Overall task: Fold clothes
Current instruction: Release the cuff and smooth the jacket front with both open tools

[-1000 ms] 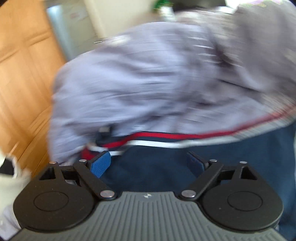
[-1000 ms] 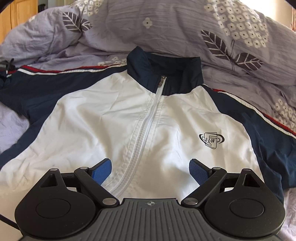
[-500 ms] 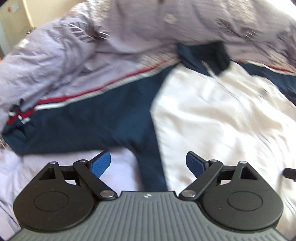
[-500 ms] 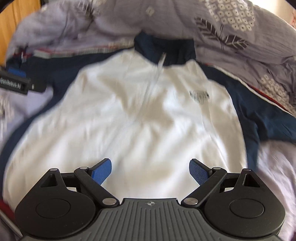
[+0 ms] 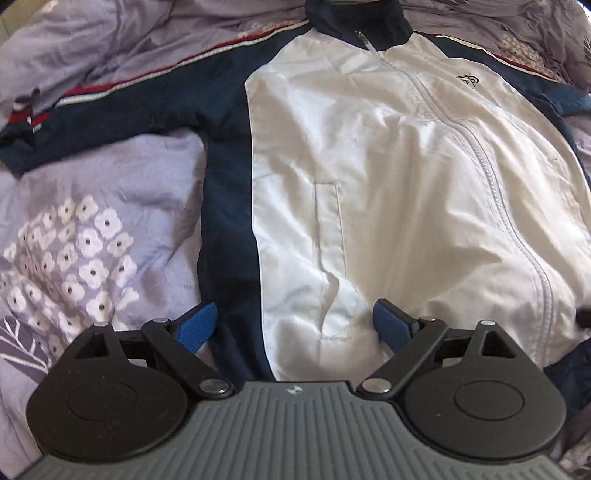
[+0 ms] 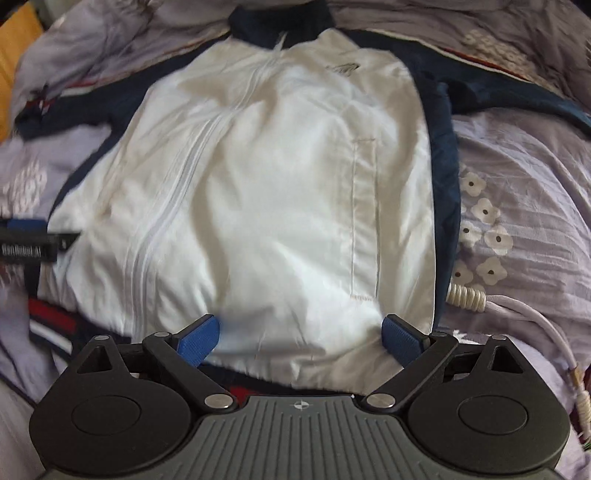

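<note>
jacket thin slightly shiny cloth, creased; bedcover matt crinkled printed cotton.

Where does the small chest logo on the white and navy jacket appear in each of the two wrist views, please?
Left wrist view: the chest logo sits at upper right, right of the zipper.
Right wrist view: the chest logo sits at top centre, blurred, right of the zipper.
Shared landmark: the navy collar at the top of the jacket.
</note>
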`<state>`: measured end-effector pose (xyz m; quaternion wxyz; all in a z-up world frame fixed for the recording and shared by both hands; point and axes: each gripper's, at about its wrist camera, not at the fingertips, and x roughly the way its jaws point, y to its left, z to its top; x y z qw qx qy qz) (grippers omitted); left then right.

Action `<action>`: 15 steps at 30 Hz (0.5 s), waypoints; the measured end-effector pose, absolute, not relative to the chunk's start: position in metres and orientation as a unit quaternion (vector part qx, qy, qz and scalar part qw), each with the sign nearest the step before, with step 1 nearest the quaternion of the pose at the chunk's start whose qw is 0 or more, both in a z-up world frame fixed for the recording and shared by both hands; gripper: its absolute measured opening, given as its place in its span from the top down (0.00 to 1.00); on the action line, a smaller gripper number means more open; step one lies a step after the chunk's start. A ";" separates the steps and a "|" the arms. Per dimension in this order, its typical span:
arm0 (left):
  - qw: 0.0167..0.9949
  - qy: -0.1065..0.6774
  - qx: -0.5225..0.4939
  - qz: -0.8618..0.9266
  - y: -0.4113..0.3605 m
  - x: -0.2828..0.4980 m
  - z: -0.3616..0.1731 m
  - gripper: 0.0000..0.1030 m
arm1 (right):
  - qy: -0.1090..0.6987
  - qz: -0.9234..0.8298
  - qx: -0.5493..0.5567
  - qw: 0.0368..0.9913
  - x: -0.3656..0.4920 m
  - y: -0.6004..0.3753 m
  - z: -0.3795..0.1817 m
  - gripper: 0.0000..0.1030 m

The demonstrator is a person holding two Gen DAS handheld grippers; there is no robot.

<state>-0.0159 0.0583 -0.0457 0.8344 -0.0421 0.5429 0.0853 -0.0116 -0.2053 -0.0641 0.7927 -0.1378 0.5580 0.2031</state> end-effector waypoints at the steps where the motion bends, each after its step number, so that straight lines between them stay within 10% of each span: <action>1: 0.834 0.543 -0.043 0.085 0.059 -0.018 -0.047 0.11 | 0.553 0.212 -0.165 0.789 -0.017 -0.202 -0.067 0.00; 15: 0.830 0.557 0.020 0.021 0.061 -0.003 -0.019 0.11 | 0.513 0.237 -0.074 0.822 0.000 -0.227 -0.009 0.07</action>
